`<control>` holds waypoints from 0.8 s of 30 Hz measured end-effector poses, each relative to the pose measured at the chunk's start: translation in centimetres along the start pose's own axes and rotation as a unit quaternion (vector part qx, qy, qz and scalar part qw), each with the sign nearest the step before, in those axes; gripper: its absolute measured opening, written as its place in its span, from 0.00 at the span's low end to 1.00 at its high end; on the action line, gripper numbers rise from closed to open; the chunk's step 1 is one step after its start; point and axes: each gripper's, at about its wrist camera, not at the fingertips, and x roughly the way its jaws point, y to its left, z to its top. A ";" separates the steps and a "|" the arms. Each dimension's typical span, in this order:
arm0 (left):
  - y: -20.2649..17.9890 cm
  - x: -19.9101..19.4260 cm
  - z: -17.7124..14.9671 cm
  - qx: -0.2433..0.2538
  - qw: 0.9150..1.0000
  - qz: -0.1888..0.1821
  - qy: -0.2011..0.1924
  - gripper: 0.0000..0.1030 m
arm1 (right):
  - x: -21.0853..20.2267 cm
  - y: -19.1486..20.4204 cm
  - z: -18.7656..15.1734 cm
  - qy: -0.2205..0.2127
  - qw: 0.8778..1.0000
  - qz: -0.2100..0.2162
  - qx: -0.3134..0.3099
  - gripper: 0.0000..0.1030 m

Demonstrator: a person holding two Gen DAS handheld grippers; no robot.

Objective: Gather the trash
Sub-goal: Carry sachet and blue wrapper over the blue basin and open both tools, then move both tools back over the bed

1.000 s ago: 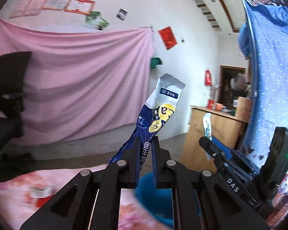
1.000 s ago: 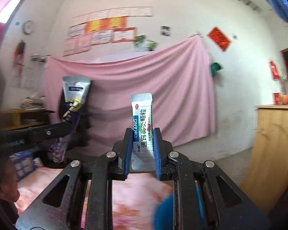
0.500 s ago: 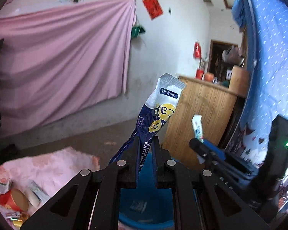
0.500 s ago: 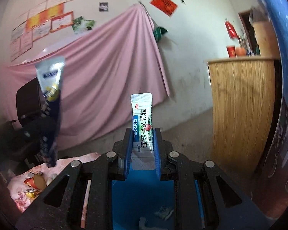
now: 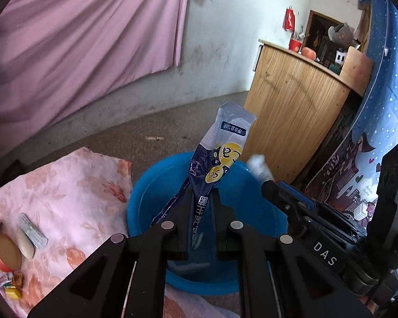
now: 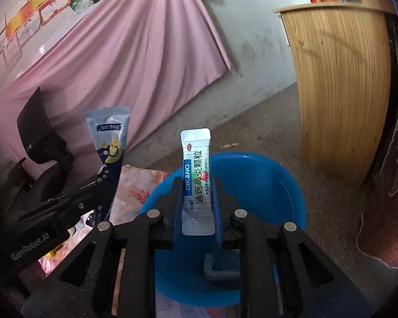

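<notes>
My left gripper (image 5: pixel 201 198) is shut on a dark blue and silver snack wrapper (image 5: pixel 220 156) and holds it upright over the blue basin (image 5: pixel 151 193). My right gripper (image 6: pixel 197 188) is shut on a white and blue medicine sachet (image 6: pixel 196 169), also upright over the blue basin (image 6: pixel 278 185). The wrapper also shows in the right wrist view (image 6: pixel 110 153), to the left. A little trash lies at the bottom of the basin. More trash lies on the floral cloth (image 5: pixel 74 193): a silver sachet (image 5: pixel 33 232) and a red cup (image 5: pixel 2 255).
A wooden counter (image 5: pixel 291 100) stands close behind the basin to the right. A pink curtain (image 5: pixel 79 34) hangs on the far wall. A black office chair (image 6: pixel 42 156) stands to the left. A blue patterned hanging (image 5: pixel 379 122) is at the far right.
Both grippers have tilted down and moved over the blue basin, each holding its packet. The basin and the cloth with trash have come into full view.
</notes>
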 end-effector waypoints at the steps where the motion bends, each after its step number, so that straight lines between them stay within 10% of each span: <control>1: 0.0 0.1 0.0 -0.003 1.000 0.001 0.001 0.09 | 0.1 -0.1 0.0 0.002 1.000 -0.001 0.001 0.50; 14: 1.9 -0.4 -0.7 -0.031 0.999 0.013 -0.004 0.34 | 0.6 0.4 0.1 0.013 1.000 -0.008 -0.007 0.52; 24: 5.5 -8.8 -3.3 -0.066 0.982 0.099 -0.150 0.62 | -2.3 3.8 0.3 -0.067 0.996 -0.003 -0.064 0.68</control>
